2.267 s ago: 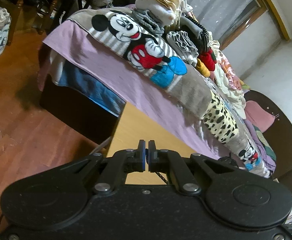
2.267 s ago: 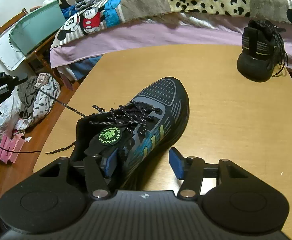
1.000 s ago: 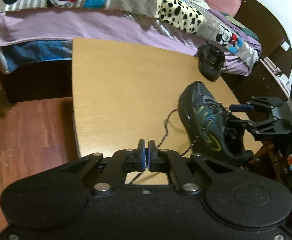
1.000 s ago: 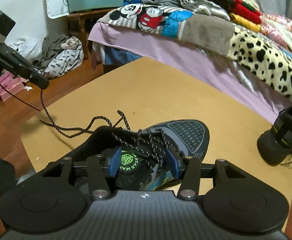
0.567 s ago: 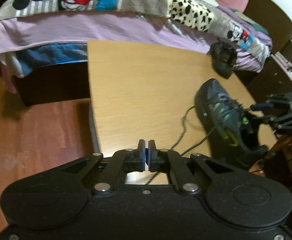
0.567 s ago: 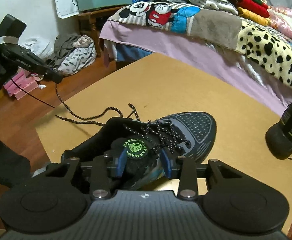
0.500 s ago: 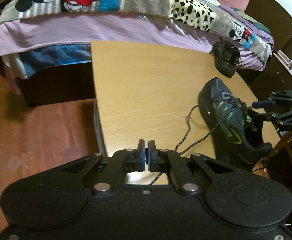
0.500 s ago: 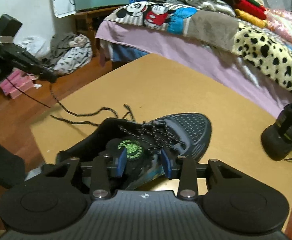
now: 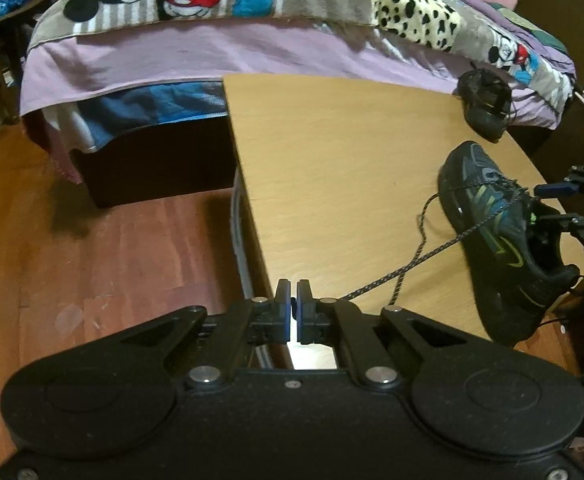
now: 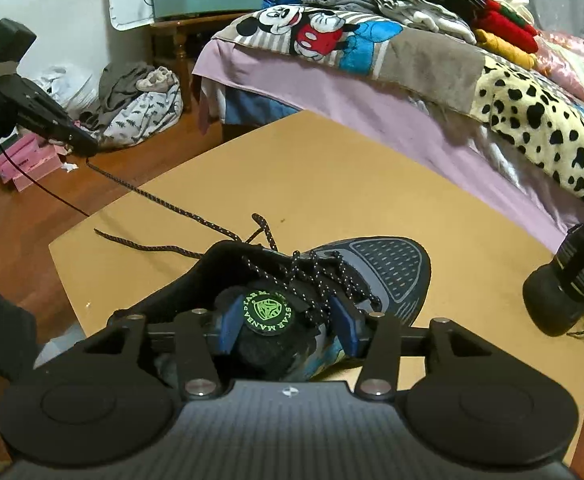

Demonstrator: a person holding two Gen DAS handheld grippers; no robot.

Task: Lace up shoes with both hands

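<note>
Left wrist view: left gripper (image 9: 294, 298) clamped tight on the lace (image 9: 432, 250), which now runs taut to the shoe (image 9: 504, 236) at far right of the table (image 9: 332, 168); a sec ago it sagged, so slack's being pulled out.

Right wrist view: right gripper (image 10: 287, 322) jaws easing apart again after a squeeze, pads astride the shoe's tongue (image 10: 267, 312) w/ green badge, shoe near table edge. Other shoe (image 10: 572, 284) far right, untouched.
</note>
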